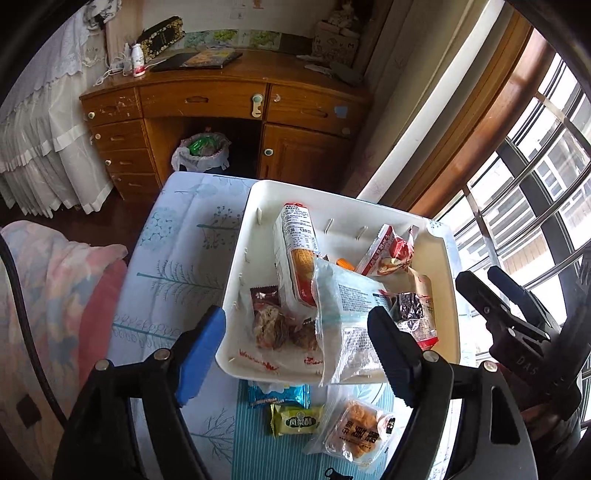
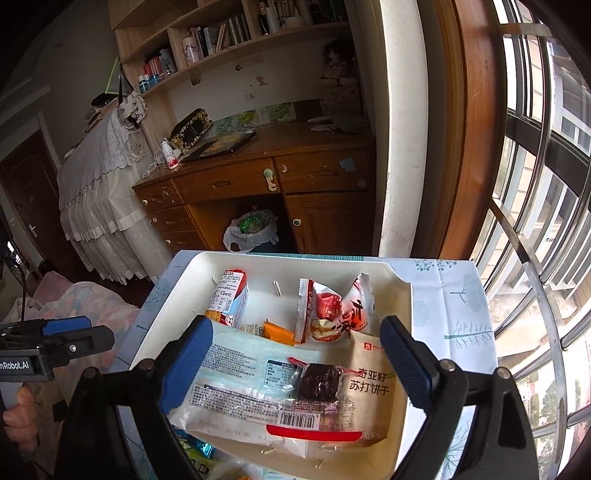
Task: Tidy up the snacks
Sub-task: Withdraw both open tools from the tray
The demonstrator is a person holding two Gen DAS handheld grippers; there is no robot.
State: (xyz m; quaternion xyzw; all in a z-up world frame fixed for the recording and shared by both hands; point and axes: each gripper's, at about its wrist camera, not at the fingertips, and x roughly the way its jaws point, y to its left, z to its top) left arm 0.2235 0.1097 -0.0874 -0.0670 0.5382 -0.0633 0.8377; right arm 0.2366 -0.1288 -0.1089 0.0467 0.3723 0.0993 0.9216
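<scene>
Bedroom table (image 1: 177, 236) bears a white tray (image 1: 448, 295) of snacks, the pale packet (image 2: 255, 373) lying inside. Left gripper (image 1: 297, 350) and right gripper (image 2: 297, 363) hover above the tray, jaws spread, gripping nothing.

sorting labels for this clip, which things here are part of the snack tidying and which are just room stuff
Part of the job:
- white tray
- biscuit pack in the tray
- large clear bag in the tray
- green snack packet, on the table outside the tray
- orange pastry pack, also outside
- left gripper and right gripper, both open

Just lying about:
- wooden desk
- lined bin
- bookshelf
</scene>
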